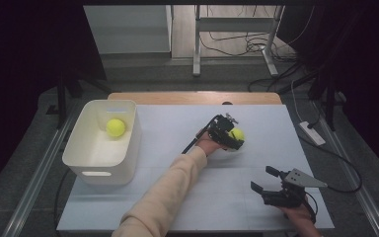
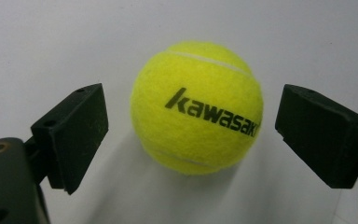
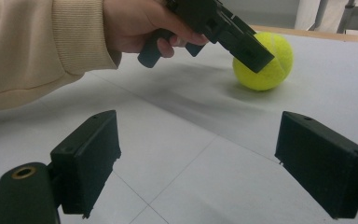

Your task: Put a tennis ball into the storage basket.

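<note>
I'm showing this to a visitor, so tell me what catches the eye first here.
A bright yellow tennis ball lies on the white table between the open jaws of the left gripper, with gaps on both sides. A second yellow ball lies in the white bin at the table's left. The right gripper is open near the front right.

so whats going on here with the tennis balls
A person is bringing the left gripper around a tennis ball lying on the white table; its jaws stand open on either side, not touching it. A second ball already lies in the white bin. The right gripper rests open near the table's front edge.
</note>
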`<state>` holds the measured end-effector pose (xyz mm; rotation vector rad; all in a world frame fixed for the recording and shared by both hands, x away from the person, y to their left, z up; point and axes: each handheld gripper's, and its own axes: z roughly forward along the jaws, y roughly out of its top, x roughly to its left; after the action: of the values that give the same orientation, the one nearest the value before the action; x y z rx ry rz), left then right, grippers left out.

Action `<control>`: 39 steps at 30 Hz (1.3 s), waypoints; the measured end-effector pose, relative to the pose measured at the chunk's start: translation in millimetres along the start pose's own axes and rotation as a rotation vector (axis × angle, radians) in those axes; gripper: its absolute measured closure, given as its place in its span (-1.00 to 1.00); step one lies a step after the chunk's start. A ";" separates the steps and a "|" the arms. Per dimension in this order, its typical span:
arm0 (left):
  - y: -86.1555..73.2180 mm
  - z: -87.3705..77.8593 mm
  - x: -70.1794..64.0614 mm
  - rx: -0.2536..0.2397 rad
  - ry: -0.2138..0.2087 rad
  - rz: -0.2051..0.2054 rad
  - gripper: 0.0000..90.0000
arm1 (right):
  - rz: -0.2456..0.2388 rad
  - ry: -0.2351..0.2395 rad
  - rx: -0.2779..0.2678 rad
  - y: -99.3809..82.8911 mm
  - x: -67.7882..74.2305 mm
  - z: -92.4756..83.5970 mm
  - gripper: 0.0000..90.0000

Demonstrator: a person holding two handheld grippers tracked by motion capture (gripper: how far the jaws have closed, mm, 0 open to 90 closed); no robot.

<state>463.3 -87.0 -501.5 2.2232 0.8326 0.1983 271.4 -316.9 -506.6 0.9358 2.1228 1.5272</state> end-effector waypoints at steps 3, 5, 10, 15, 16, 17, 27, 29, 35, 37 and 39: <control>0.0 4.2 0.9 0.008 0.001 0.000 -0.77 | -0.003 0.001 0.004 -0.2 0.6 0.6 -0.70; -0.1 6.5 0.9 0.009 -0.002 -0.005 -0.76 | -0.002 0.001 0.007 -0.3 0.9 0.6 -0.70; -0.6 11.6 0.7 0.027 0.006 -0.003 -0.72 | -0.002 0.000 0.005 -0.3 1.0 0.2 -0.70; 0.6 11.9 -0.3 0.021 -0.008 -0.015 -0.42 | -0.002 0.000 0.003 -0.3 0.9 -0.3 -0.70; 1.2 11.7 -1.5 0.027 -0.002 -0.004 -0.42 | -0.002 0.000 0.003 -0.3 0.9 -0.3 -0.70; 1.6 11.3 -1.8 0.031 0.001 0.000 -0.41 | -0.001 0.002 0.002 -0.4 0.8 -0.6 -0.70; 2.7 2.1 -1.9 0.013 -0.017 -0.004 -0.41 | -0.002 -0.005 0.001 -0.8 0.5 -1.1 -0.70; 3.8 -1.6 -3.3 0.004 -0.026 0.001 -0.41 | -0.001 -0.005 0.001 -0.9 0.5 -1.2 -0.70; 6.2 -11.2 -7.1 -0.015 -0.048 0.013 -0.41 | 0.000 -0.008 -0.003 -1.0 0.2 -1.6 -0.70; 6.6 -14.2 -7.5 -0.022 -0.052 0.010 -0.41 | -0.001 -0.008 -0.003 -1.0 0.4 -1.5 -0.70; 7.2 -18.8 -7.9 -0.027 -0.053 0.013 -0.41 | -0.001 -0.009 -0.002 -1.1 0.5 -1.4 -0.70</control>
<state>453.8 -84.5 -482.2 2.1993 0.7819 0.1550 269.8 -317.8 -507.0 0.9390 2.1146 1.5219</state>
